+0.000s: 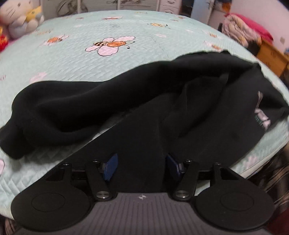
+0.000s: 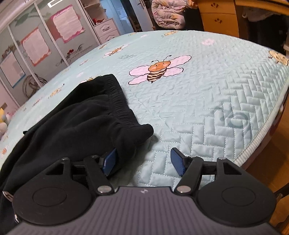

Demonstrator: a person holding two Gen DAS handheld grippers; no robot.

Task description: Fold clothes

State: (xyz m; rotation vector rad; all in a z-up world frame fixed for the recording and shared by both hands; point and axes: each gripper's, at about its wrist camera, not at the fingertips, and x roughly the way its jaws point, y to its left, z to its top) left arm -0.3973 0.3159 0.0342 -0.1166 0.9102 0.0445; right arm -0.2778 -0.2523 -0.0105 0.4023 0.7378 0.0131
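**Black trousers sprawl across bee-print bed as two tools hover at its edge**

Left wrist view: the left tool (image 1: 141, 165) sits at 6 o'clock, its blue pads (image 1: 111, 167) spread apart with black fabric filling the gap between them; whether the pads touch the cloth cannot be told. The black trousers (image 1: 115, 101) stretch from 9 o'clock to 3 o'clock over the pale green quilted bed (image 1: 72, 59), one leg bunched into a thick roll toward 9 o'clock, a pale printed logo (image 1: 261, 113) showing near 3 o'clock. A bee motif (image 1: 111, 45) decorates the quilt at 12 o'clock. A white plush toy (image 1: 19, 16) rests at 10 o'clock, and a heap of bedding (image 1: 242, 30) lies at 2 o'clock.

Right wrist view: the right tool (image 2: 144, 160) stands open at 6 o'clock. Its left pad (image 2: 110, 161) lies just beside a fold of the trousers (image 2: 81, 123); its right pad (image 2: 178, 160) is over bare quilt. The garment occupies 8 to 10 o'clock, its gathered elastic waistband (image 2: 119, 97) running toward the centre. A large bee print (image 2: 159, 69) sits at 12 o'clock on the bed (image 2: 216, 101). A mirrored wardrobe (image 2: 36, 39) stands at 10 o'clock, a wooden cabinet (image 2: 218, 18) at 1 o'clock.
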